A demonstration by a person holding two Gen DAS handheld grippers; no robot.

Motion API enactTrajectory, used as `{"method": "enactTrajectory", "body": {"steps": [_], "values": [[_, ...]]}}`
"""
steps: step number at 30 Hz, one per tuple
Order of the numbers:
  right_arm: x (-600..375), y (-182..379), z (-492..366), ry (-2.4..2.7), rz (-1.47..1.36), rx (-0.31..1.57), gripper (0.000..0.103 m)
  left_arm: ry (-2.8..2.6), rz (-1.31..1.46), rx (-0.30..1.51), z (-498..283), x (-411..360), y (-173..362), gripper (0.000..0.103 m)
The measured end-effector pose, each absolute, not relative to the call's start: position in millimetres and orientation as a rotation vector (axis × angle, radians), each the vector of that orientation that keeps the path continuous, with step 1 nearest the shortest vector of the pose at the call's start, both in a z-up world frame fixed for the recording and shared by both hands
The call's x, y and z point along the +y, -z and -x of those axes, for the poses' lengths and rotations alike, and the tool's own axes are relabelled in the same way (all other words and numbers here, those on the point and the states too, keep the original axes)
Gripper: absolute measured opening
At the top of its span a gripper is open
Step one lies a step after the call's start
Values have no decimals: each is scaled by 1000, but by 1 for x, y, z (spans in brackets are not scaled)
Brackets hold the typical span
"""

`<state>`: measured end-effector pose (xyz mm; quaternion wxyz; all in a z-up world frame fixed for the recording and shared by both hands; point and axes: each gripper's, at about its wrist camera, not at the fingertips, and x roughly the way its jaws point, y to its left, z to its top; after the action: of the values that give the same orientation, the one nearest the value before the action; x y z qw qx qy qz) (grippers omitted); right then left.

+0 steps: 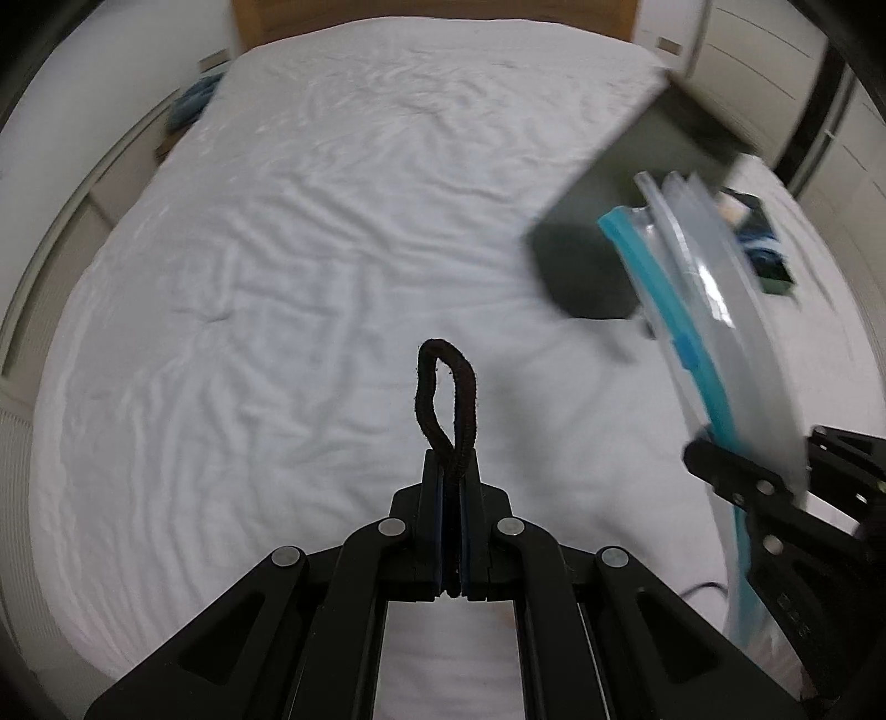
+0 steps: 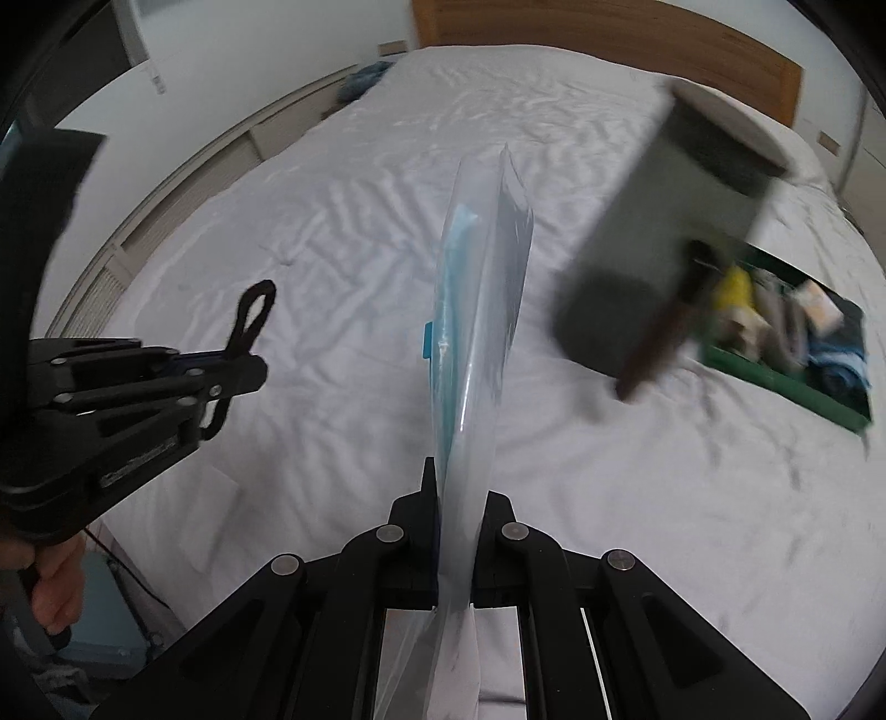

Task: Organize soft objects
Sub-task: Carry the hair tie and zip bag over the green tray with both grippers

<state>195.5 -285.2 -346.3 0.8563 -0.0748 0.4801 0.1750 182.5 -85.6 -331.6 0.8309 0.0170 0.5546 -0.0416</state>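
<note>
My left gripper (image 1: 454, 471) is shut on a black hair tie (image 1: 447, 399), whose loop sticks up past the fingertips above the white bed (image 1: 277, 249). The same gripper (image 2: 252, 371) and hair tie (image 2: 253, 310) show at the left of the right wrist view. My right gripper (image 2: 457, 487) is shut on a clear zip bag with a blue seal strip (image 2: 476, 310), held upright on edge. That bag (image 1: 714, 310) and gripper (image 1: 736, 476) show at the right of the left wrist view.
A grey-green fabric box (image 2: 659, 232) lies tipped on the bed, blurred. A green tray (image 2: 797, 354) with several small items sits right of it. A wooden headboard (image 2: 609, 44) is at the far end. A blue cloth (image 1: 191, 102) lies beside the bed.
</note>
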Motion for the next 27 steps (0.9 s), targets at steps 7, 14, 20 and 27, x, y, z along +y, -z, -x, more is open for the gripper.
{"method": "enactTrajectory", "body": {"steps": [7,14,20,27], "values": [[-384,330,-189,-238,133,1040,5,251,-18,1175,-182,-180,307,3],[-484,310,-209,-93,115,1019,5,376,47,1150,-215,-268,287,3],[-534,300,-245,-34,98,980,5,393,59,1086,-266,-328,275,3],[-573,303,-302,-12,97,953,5,311,76,1031,-351,-366,297,3]]}}
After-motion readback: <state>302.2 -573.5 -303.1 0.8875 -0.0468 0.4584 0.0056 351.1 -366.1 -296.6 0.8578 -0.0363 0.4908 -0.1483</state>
